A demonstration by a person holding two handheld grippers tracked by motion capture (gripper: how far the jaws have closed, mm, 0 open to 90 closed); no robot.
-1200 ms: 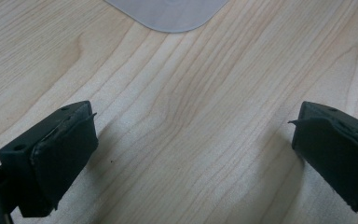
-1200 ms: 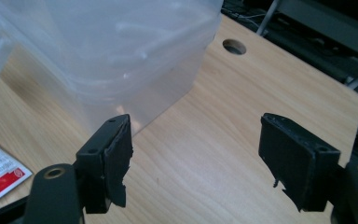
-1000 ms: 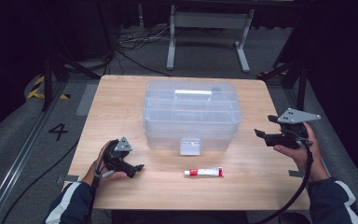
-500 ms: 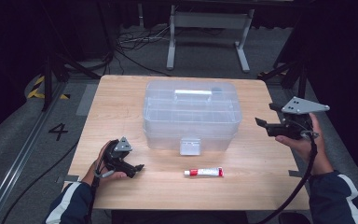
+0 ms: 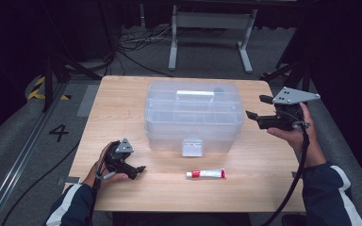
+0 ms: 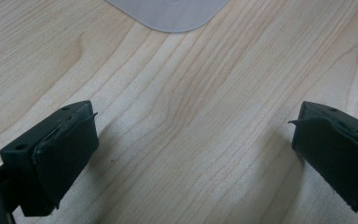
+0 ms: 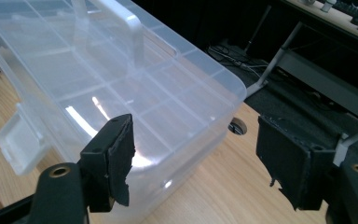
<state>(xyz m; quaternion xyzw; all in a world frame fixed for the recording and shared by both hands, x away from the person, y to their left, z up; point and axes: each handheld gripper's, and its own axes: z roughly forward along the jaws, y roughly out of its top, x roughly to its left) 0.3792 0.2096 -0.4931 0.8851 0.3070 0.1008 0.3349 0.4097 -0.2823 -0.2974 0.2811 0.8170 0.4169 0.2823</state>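
A clear plastic box (image 5: 193, 113) with a white handle (image 5: 195, 93) and a front latch (image 5: 192, 147) stands shut at the middle of the wooden table (image 5: 122, 103). A red and white tube (image 5: 206, 173) lies in front of it. My right gripper (image 5: 255, 107) hangs in the air just right of the box, open and holding nothing. In the right gripper view the right gripper (image 7: 196, 163) points at the box's (image 7: 121, 79) near corner. My left gripper (image 5: 139, 170) rests on the table at the front left. Its jaws stand open over bare wood (image 6: 193, 154).
A metal stand (image 5: 212, 28) and loose cables (image 5: 136, 42) lie on the dark floor beyond the table. A round hole (image 7: 237, 126) sits in the tabletop near the box's far corner. A translucent plastic edge (image 6: 168, 11) shows ahead of the left jaws.
The right hand has lifted its gripper higher beside the box, jaws still apart. The left gripper, the box and the tube have not moved.
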